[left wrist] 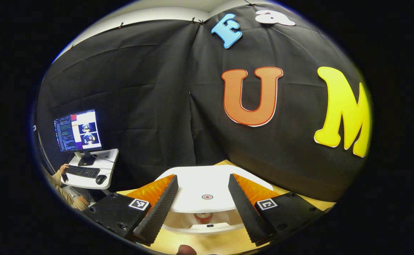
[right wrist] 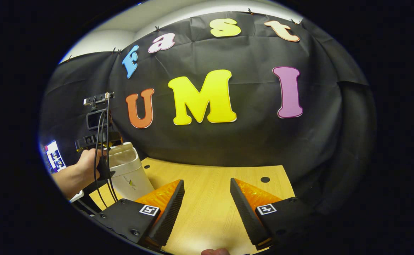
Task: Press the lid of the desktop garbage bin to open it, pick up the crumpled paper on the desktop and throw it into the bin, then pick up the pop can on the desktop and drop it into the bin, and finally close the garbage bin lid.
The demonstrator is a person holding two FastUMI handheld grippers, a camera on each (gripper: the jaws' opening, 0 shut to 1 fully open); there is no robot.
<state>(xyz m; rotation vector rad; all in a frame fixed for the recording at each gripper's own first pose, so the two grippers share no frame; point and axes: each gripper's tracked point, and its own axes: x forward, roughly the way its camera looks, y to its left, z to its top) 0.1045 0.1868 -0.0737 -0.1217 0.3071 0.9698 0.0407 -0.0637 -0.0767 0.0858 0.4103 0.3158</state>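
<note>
the left hand-held gripper (left wrist: 202,209) hangs released over the white bin (left wrist: 207,221), its lid (left wrist: 207,184) raised between the spread fingers and a pop can (left wrist: 203,216) visible inside. in the right gripper view the bin (right wrist: 129,173) stands at the wooden surface's (right wrist: 210,198) left edge, a hand (right wrist: 86,164) beside it. the right hand-held gripper (right wrist: 207,209) is released over bare wood, black cloth behind. a monitor (left wrist: 77,130) and keyboard (left wrist: 82,171) sit far left.
</note>
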